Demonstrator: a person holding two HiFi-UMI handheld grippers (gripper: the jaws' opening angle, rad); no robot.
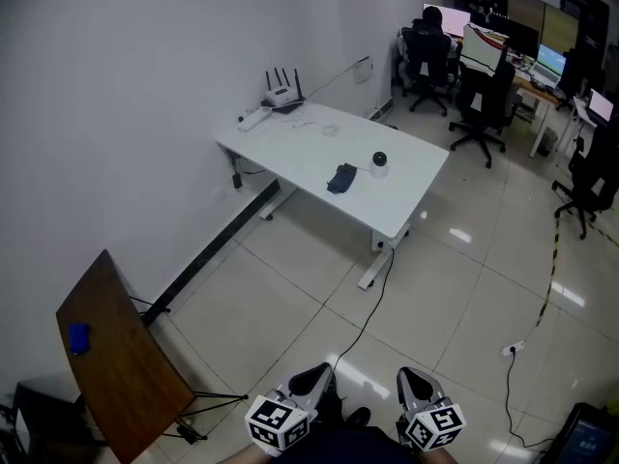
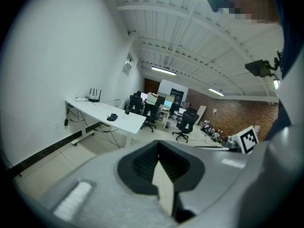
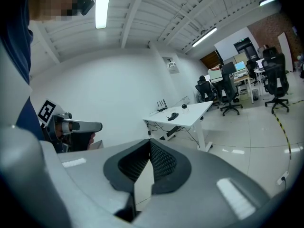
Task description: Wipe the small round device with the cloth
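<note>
A small round device [image 1: 379, 163], white with a black top, stands on the white table [image 1: 416, 167] far ahead. A dark cloth [image 1: 341, 178] lies crumpled just left of it. Both show tiny in the left gripper view, the cloth [image 2: 112, 117] and the device [image 2: 127, 111], and in the right gripper view, the cloth [image 3: 173, 116] and the device [image 3: 184, 107]. My left gripper [image 1: 314, 379] and right gripper [image 1: 414, 383] are at the bottom edge, side by side, far from the table. Both are shut and hold nothing, the left gripper [image 2: 159, 163] and the right gripper [image 3: 149, 163] alike.
A router [image 1: 281, 95] and a white power strip [image 1: 254, 118] sit at the table's far end. A tilted brown board [image 1: 121, 361] with a blue item stands at the left. A cable [image 1: 372, 303] crosses the floor. Office chairs [image 1: 481, 104] and desks fill the far right, where a person sits.
</note>
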